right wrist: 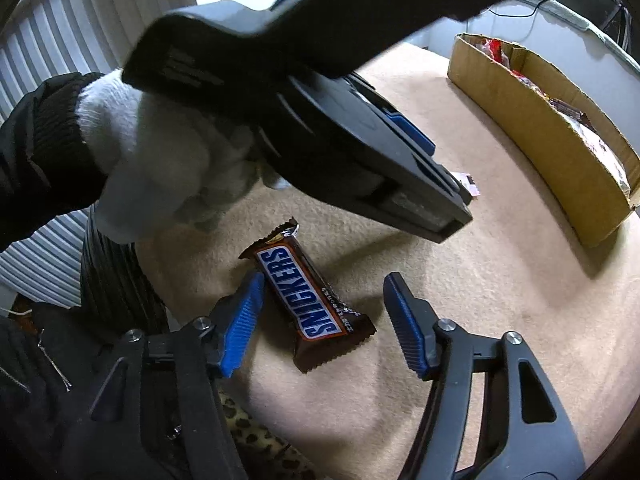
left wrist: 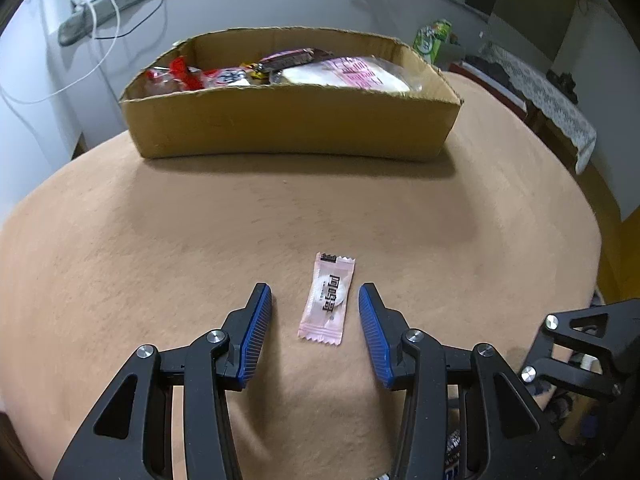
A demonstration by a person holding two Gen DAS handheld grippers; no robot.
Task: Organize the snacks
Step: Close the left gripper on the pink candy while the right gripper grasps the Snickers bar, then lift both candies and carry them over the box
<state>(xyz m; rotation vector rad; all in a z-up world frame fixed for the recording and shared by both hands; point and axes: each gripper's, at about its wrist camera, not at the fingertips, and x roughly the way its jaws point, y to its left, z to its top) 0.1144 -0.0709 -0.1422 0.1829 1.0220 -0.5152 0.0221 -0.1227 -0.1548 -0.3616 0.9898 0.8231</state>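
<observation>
A pink candy packet (left wrist: pixel 327 300) lies flat on the tan tablecloth (left wrist: pixel 160 240). My left gripper (left wrist: pixel 315 294) is open around it, a blue pad on each side and neither touching. A Snickers bar (right wrist: pixel 308 296) lies at an angle between the pads of my right gripper (right wrist: pixel 324 280), which is open: the left pad sits at the bar's edge and the right pad stands apart. A white-gloved hand (right wrist: pixel 160 152) holds the left gripper (right wrist: pixel 320 120) above the bar. A cardboard box (left wrist: pixel 292 120) with several snacks stands at the table's far side.
The same box (right wrist: pixel 540 120) shows at the upper right of the right wrist view. A green package (left wrist: pixel 434 38) and a lace-covered table (left wrist: pixel 552 96) lie beyond the table edge. White cables (left wrist: pixel 100 20) hang at the back left. Leopard-print fabric (right wrist: pixel 256 432) sits below the near edge.
</observation>
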